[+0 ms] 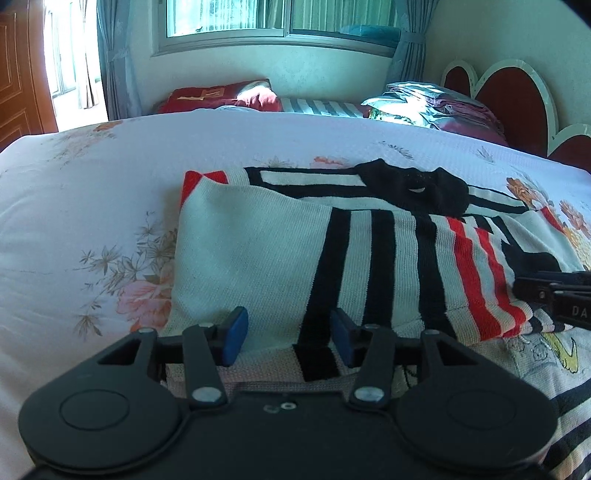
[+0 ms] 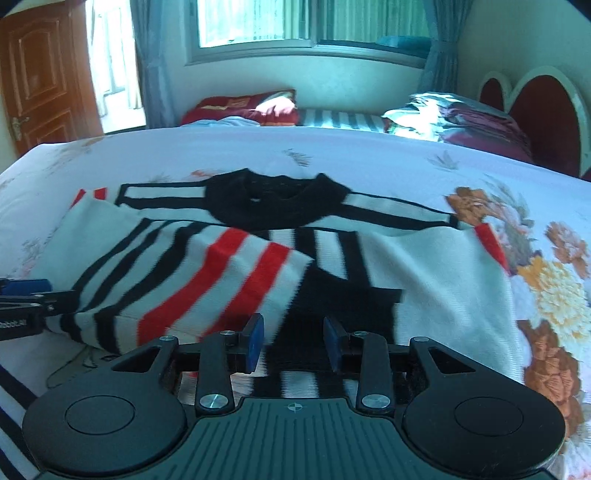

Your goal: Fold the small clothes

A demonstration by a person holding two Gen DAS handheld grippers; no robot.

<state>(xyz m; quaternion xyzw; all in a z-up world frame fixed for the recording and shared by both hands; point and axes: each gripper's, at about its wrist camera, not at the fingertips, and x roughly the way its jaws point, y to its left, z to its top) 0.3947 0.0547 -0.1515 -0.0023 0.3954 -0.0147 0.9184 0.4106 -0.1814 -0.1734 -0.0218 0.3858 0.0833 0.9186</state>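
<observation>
both hand-held grippers (image 1: 290, 341) (image 2: 293, 343) angled down — jaws apart over sweater (image 1: 258, 258)

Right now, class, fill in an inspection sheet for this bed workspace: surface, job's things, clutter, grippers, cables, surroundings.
Surface: floral bedspread, mostly flat.
Job's things: striped knit sweater lying on it, both sleeves folded across the body, black collar at the far end.
Clutter: another printed garment at the near edge; folded bedding and red pillow at the far side.
Grippers: left gripper and right gripper over the sweater's near hem, fingers apart, nothing pinched.
Cables: nothing seen.
Surroundings: window, curtains, wooden door, red headboard.
</observation>
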